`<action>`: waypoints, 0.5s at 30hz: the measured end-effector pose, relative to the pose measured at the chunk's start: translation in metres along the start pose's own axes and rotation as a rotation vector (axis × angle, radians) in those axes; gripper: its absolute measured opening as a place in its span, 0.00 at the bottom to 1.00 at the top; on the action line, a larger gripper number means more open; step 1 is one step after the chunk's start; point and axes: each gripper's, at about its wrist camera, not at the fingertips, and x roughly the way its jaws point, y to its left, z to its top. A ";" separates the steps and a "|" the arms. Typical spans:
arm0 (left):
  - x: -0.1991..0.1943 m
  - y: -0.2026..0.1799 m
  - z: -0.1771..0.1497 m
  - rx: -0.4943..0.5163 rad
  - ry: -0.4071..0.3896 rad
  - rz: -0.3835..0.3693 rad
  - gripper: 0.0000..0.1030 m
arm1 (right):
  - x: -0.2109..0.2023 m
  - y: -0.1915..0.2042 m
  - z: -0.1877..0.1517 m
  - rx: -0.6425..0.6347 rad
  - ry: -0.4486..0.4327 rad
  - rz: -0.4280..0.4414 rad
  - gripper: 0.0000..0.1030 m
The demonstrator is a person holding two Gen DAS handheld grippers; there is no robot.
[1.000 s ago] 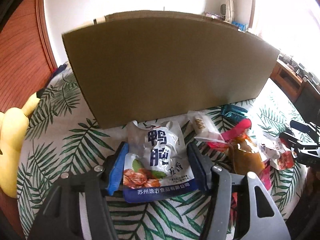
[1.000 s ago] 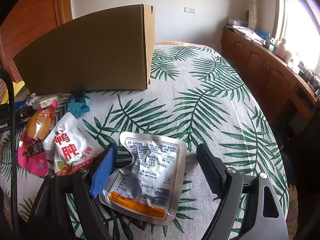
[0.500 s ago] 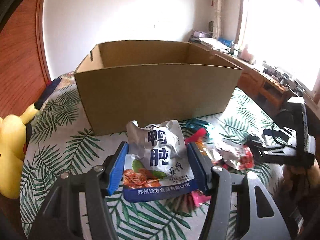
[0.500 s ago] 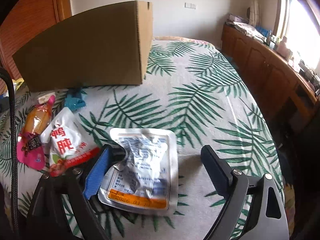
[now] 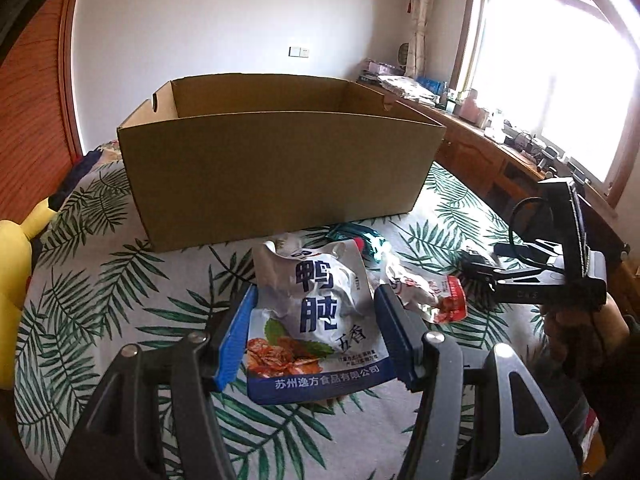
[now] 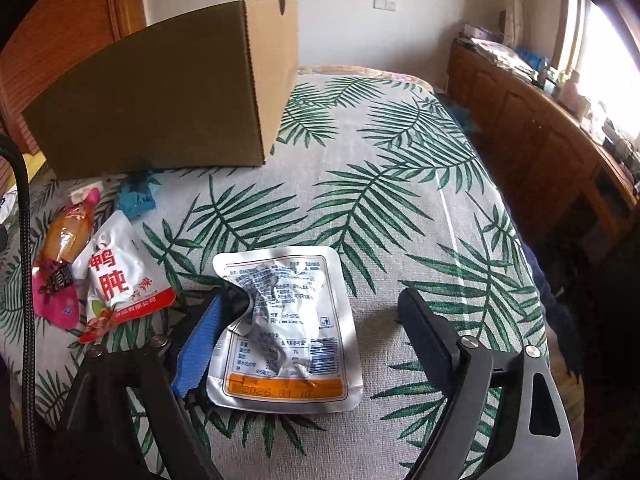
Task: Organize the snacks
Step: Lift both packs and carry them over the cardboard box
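Observation:
My left gripper (image 5: 316,296) is shut on a blue-and-white snack pouch (image 5: 320,320) and holds it above the leaf-print bed cover, in front of the open cardboard box (image 5: 280,168). In the right wrist view a silver pouch (image 6: 288,328) lies back side up on the cover between the fingers of my right gripper (image 6: 314,298). The jaws are closing. The blue left pad is at the pouch's edge and the right finger stands well apart from it. The right gripper's body (image 5: 552,272), held in a hand, shows at the right of the left wrist view.
A red-and-white pouch (image 6: 120,280), a pink-and-orange snack (image 6: 64,236) and a teal wrapper (image 6: 136,196) lie left of the silver pouch, near the box (image 6: 160,100). A yellow plush toy (image 5: 12,280) sits at the left edge. A wooden cabinet (image 6: 540,132) runs along the right.
My left gripper has risen and drawn back with the blue-and-white pouch, so the box's open top now shows. The right gripper has stayed over the silver pouch, its jaws a little wider than a second ago.

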 end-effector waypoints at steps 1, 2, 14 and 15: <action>0.000 -0.002 -0.001 0.002 0.000 -0.002 0.57 | 0.000 0.000 0.001 -0.005 0.007 0.006 0.84; -0.001 -0.005 -0.001 0.004 0.001 -0.004 0.57 | 0.000 0.000 0.002 -0.009 0.011 0.010 0.81; 0.001 -0.008 -0.004 0.000 0.009 -0.024 0.57 | -0.006 -0.002 0.007 -0.044 0.041 0.087 0.55; 0.001 -0.008 -0.004 -0.001 0.009 -0.025 0.57 | -0.008 -0.003 0.007 -0.039 0.037 0.100 0.55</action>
